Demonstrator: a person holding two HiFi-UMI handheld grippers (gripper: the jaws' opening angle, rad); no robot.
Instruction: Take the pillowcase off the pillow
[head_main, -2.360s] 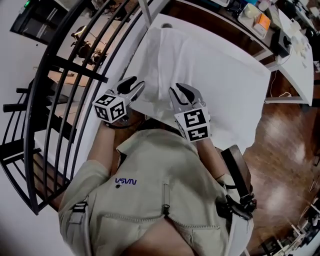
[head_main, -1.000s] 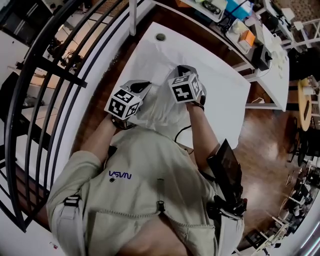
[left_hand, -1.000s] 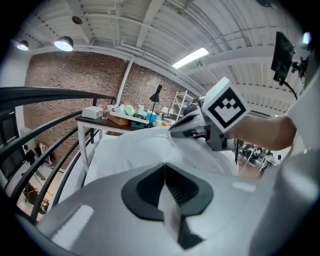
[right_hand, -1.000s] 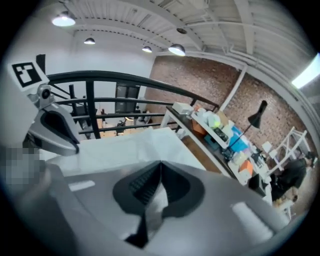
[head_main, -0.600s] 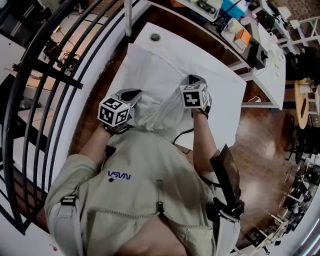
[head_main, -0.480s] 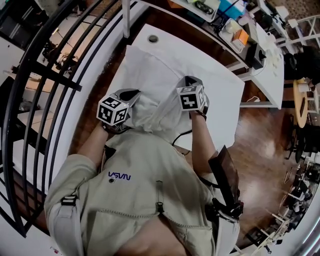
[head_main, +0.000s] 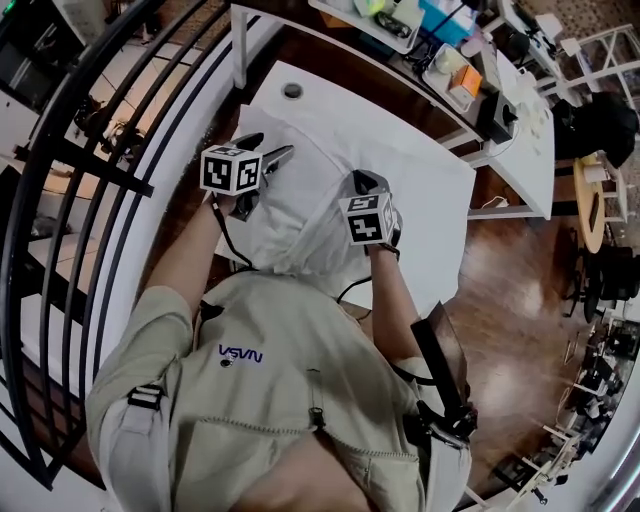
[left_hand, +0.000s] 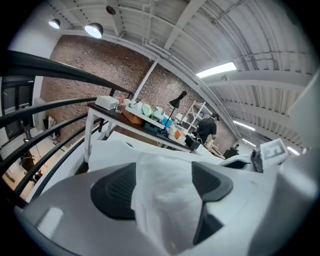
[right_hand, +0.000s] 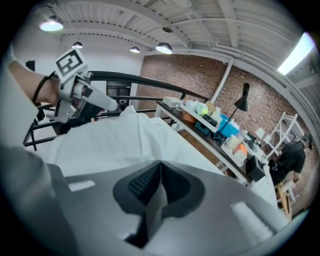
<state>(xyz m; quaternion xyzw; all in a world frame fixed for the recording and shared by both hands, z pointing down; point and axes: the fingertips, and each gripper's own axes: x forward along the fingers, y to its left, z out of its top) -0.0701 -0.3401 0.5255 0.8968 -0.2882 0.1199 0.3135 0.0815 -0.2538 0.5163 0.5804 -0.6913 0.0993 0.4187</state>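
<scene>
Right claw (right_hand: 159, 172) on pillowcase (head_main: 300, 215); "VSVN" top (head_main: 290, 390)

White cloth pillowcase (head_main: 300, 205) and white desk (head_main: 440, 175) by the grey right tool (head_main: 362, 180), which has black ribbed pads (right_hand: 142, 182) and a black-and-white square-marked cube (head_main: 365, 218). Right of the tool, glossy brown wooden floor (head_main: 520, 300); behind it, a beige jacket (head_main: 290, 380).

Bright ceiling lamps (right_hand: 164, 48) glare overhead; fisheye edges bend and darken, near parts blur.

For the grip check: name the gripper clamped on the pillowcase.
The right gripper: its jaws pinch a fold of pillowcase. On the left gripper the jaws are opening, cloth loose between them.
</scene>
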